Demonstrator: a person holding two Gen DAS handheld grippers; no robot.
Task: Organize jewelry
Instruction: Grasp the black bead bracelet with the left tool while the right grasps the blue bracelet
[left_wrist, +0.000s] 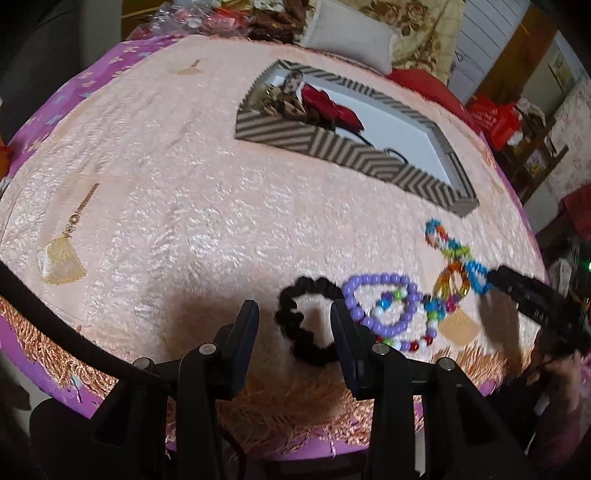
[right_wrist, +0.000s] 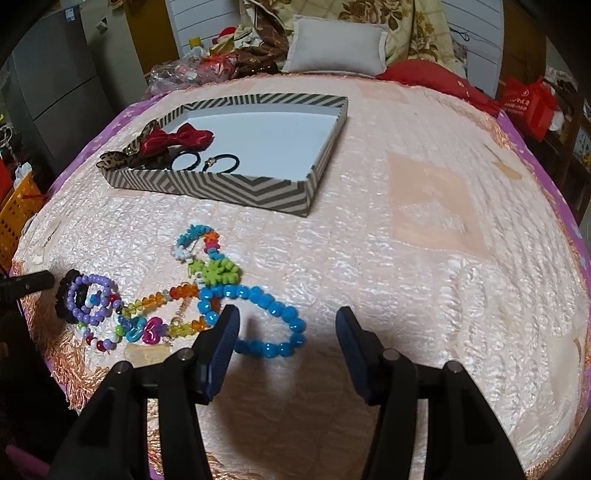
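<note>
Nearest, the left claw (left_wrist: 293, 319) hangs released over the black bracelet (left_wrist: 295, 321), the right claw (right_wrist: 286, 326) released above the blue bracelet (right_wrist: 273, 325); beyond the bracelets sits the striped tray (right_wrist: 236, 184) holding a red bow (right_wrist: 177, 138).

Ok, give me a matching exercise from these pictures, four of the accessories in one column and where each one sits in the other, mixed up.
Things:
1. red bow
2. black bracelet
3. blue bracelet
4. purple bracelet

Places:
A. between the open left gripper's fingers
B. inside the chevron tray
C. beside the black one, overlapping it
D. just ahead of the right gripper

Pairs: 1-B, 2-A, 3-D, 4-C
</note>
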